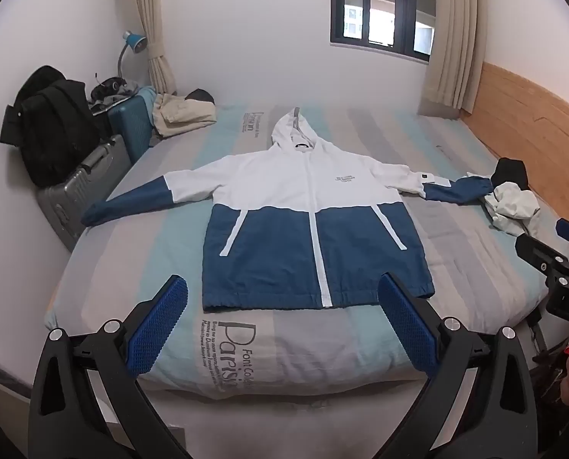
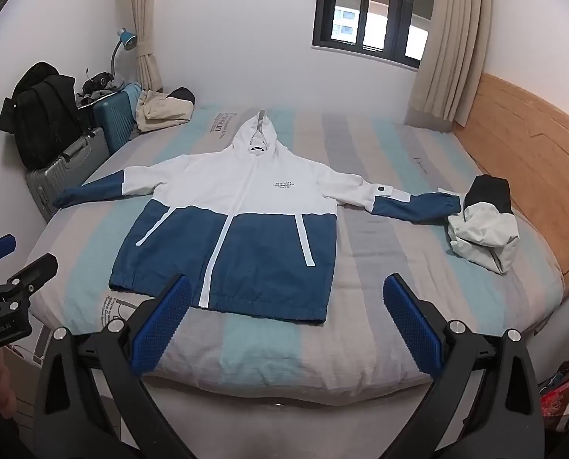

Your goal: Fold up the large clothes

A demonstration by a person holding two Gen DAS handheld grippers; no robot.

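A white and blue hooded jacket (image 1: 311, 210) lies flat, front up, on the striped bed (image 1: 139, 252), sleeves spread wide and hood toward the far wall. It also shows in the right wrist view (image 2: 238, 222). My left gripper (image 1: 282, 294) is open and empty, held above the bed's near edge just short of the jacket's hem. My right gripper (image 2: 286, 298) is open and empty, above the near edge by the hem's right part. Each gripper shows at the side of the other's view.
A folded white and black garment (image 2: 483, 229) lies by the jacket's right cuff. A beige garment (image 1: 183, 114) lies at the far left corner. Suitcases (image 1: 81, 187) with a black backpack (image 1: 54, 130) stand left of the bed. A wooden headboard (image 2: 533, 153) runs along the right.
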